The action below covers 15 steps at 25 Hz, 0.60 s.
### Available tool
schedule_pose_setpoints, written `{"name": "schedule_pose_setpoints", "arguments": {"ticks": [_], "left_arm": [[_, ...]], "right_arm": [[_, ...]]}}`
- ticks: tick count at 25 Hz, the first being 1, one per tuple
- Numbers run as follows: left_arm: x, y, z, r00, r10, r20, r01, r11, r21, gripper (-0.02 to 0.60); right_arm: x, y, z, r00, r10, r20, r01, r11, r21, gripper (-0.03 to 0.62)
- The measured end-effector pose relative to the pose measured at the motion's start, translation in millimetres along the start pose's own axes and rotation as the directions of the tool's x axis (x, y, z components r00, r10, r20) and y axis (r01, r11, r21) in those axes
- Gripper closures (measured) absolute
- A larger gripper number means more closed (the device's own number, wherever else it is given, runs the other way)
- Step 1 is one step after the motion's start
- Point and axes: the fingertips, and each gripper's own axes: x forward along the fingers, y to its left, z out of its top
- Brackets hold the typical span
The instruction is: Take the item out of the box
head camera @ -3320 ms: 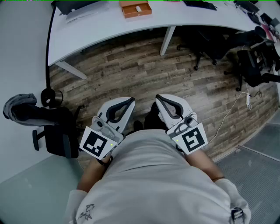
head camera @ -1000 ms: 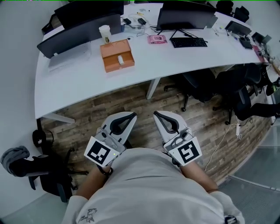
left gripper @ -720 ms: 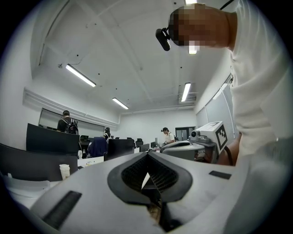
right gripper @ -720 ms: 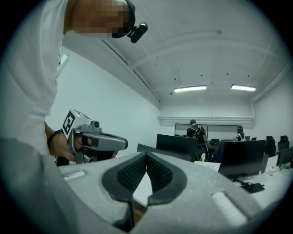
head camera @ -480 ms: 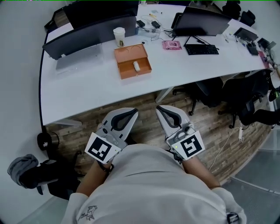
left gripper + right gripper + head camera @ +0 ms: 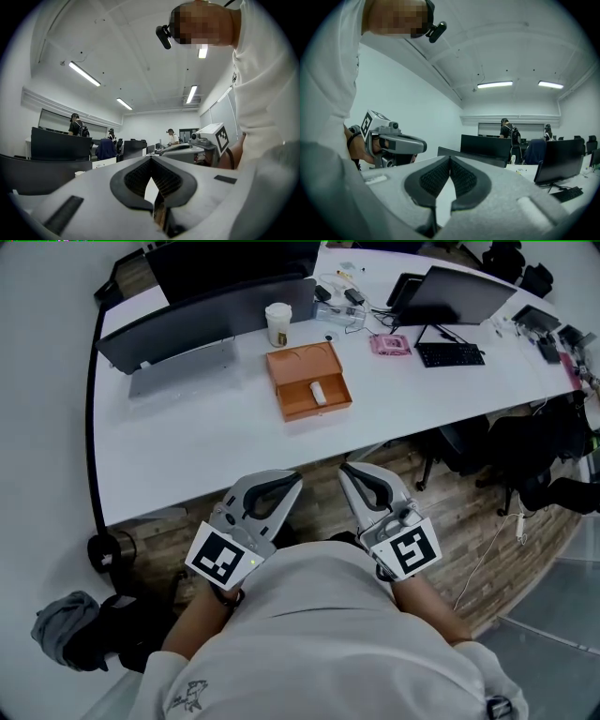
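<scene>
An open orange box lies on the white desk, in the upper middle of the head view. A small white item rests inside it. My left gripper and right gripper are held side by side close to the person's chest, over the wooden floor and short of the desk edge, well away from the box. Both are shut with nothing between their jaws. In the left gripper view the left gripper has its tips together, and in the right gripper view so does the right gripper.
Dark monitors, a paper cup, a pink object and a keyboard sit on the desk behind and right of the box. Office chairs stand at the right, and another chair with a grey cloth at the lower left.
The head view has swung up from the floor, so the desk and orange box now sit lower and further right in it. Both grippers stay shut at the chest.
</scene>
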Motion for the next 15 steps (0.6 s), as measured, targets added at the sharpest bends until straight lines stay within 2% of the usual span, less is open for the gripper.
{"name": "schedule_pose_setpoints", "arguments": {"ticks": [15], "left_arm": [[5,56,-18,0.999,0.038,-0.032,-0.039,0.999,-0.016,0.583]], "right_arm": [[51,-26,-22,1.0,0.012,-0.019,-0.012,1.0,0.013,0.589]]}}
